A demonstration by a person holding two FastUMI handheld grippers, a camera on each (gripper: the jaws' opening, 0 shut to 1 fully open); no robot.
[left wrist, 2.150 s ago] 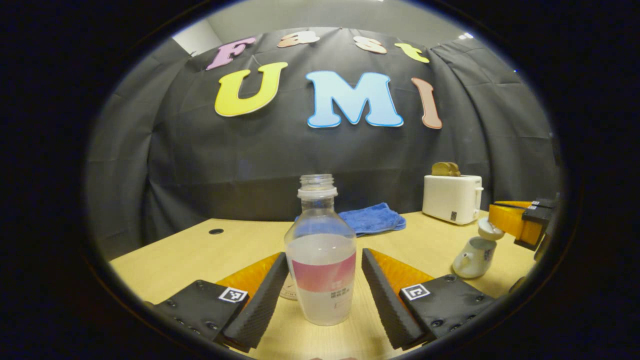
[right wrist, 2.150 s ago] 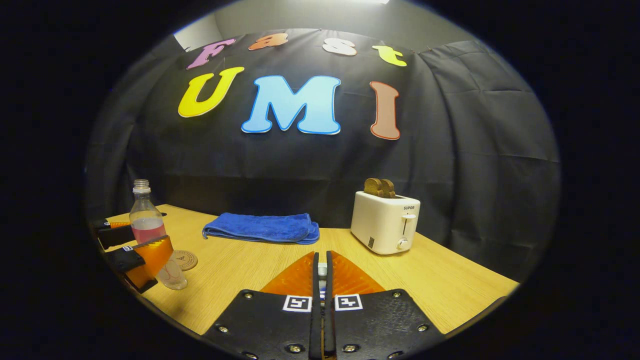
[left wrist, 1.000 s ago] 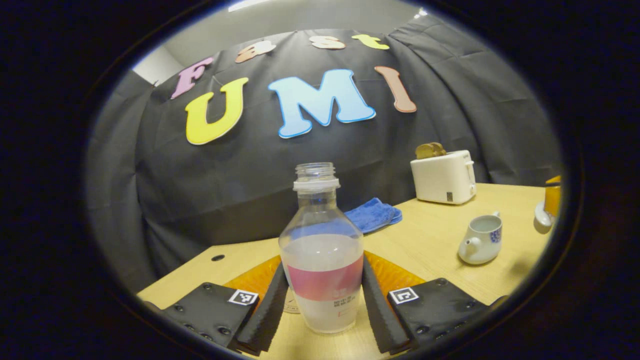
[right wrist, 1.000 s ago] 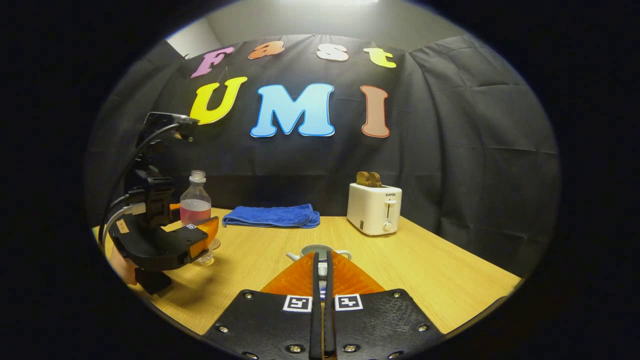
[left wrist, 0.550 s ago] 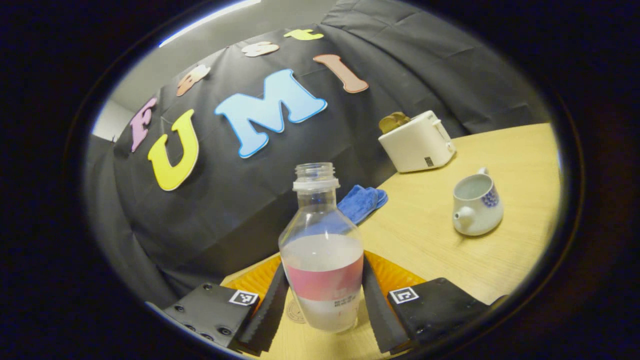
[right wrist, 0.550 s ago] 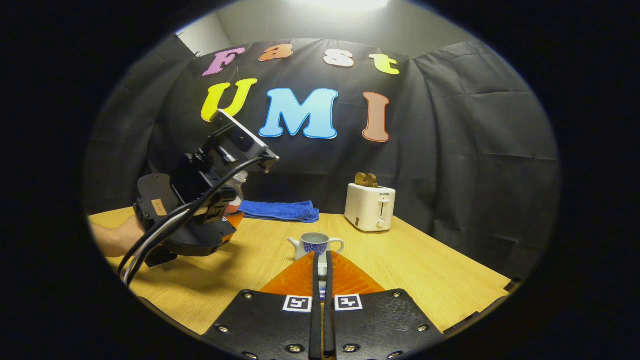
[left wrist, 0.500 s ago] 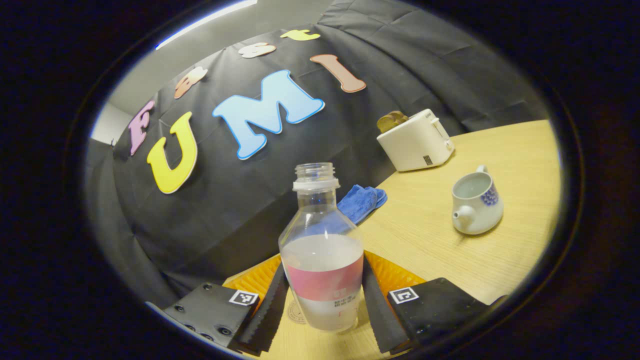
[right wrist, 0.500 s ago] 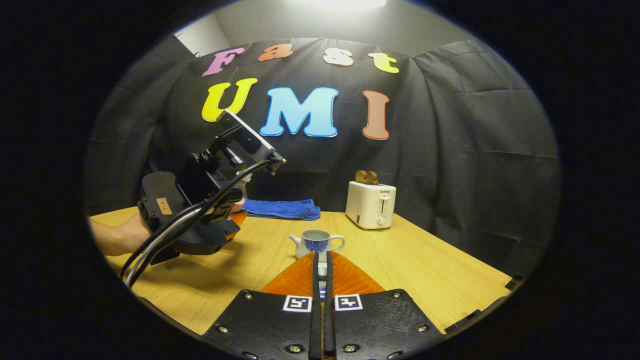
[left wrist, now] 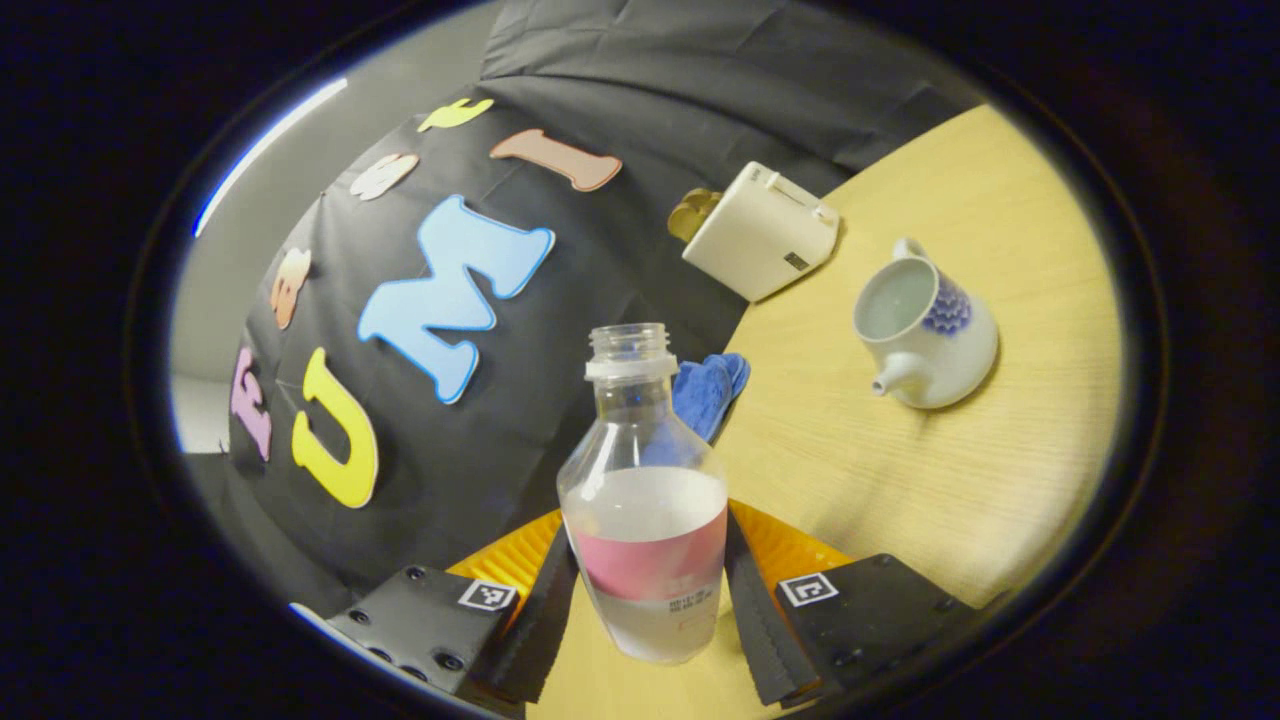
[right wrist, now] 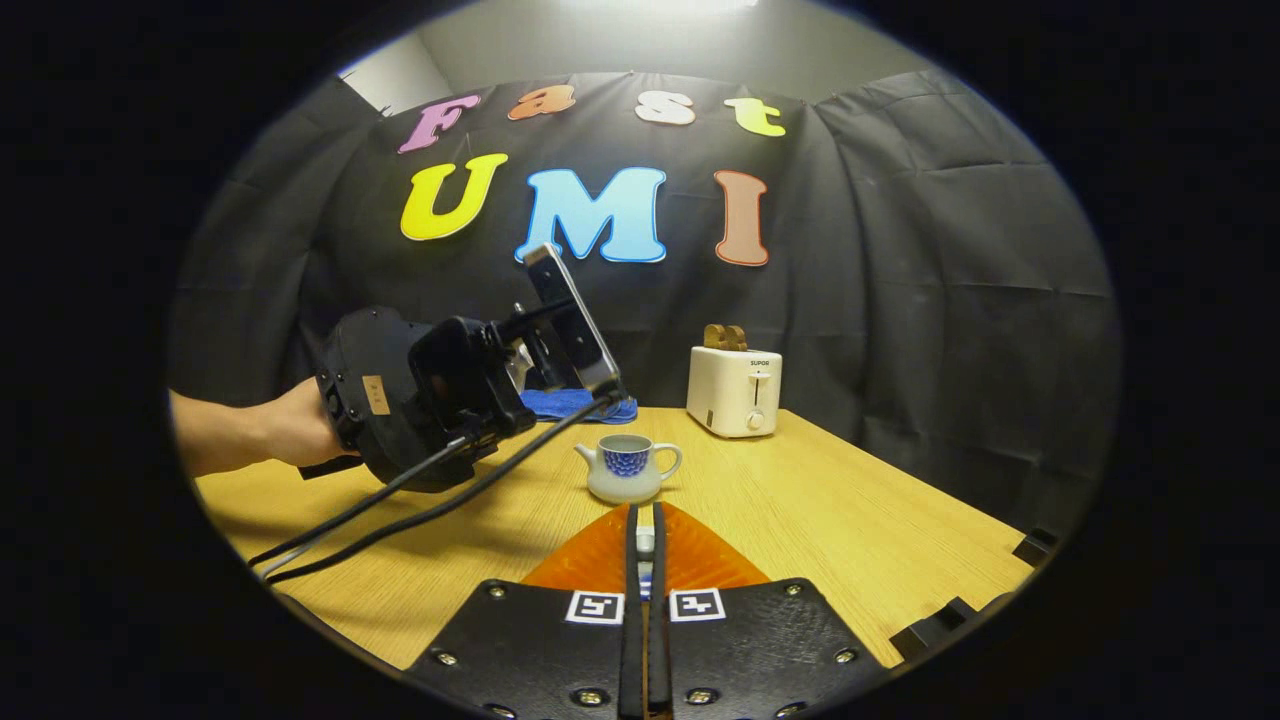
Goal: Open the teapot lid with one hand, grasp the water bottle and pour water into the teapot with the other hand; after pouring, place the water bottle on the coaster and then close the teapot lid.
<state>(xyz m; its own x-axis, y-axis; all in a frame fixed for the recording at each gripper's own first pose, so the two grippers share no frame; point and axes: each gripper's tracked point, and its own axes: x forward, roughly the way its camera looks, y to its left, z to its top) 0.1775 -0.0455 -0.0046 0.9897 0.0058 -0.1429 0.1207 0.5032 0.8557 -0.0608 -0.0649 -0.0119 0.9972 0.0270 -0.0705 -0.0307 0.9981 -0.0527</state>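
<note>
Tilted further than half a second ago, the left gripper (left wrist: 645, 610) now leans the clear plastic water bottle with a pink label (left wrist: 643, 530) toward the lidless white teapot with blue pattern (left wrist: 925, 322), both fingers pressed on its sides, neck pointing along them. That teapot stands upright on the light wooden counter (left wrist: 900, 480), spout toward the bottle. Right gripper (right wrist: 645, 560) is closed on the small white teapot lid (right wrist: 645, 540)

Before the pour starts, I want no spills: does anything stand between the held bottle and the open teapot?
Nothing visible does: bare table lies between the water bottle in the left gripper and the lidless teapot.
</note>
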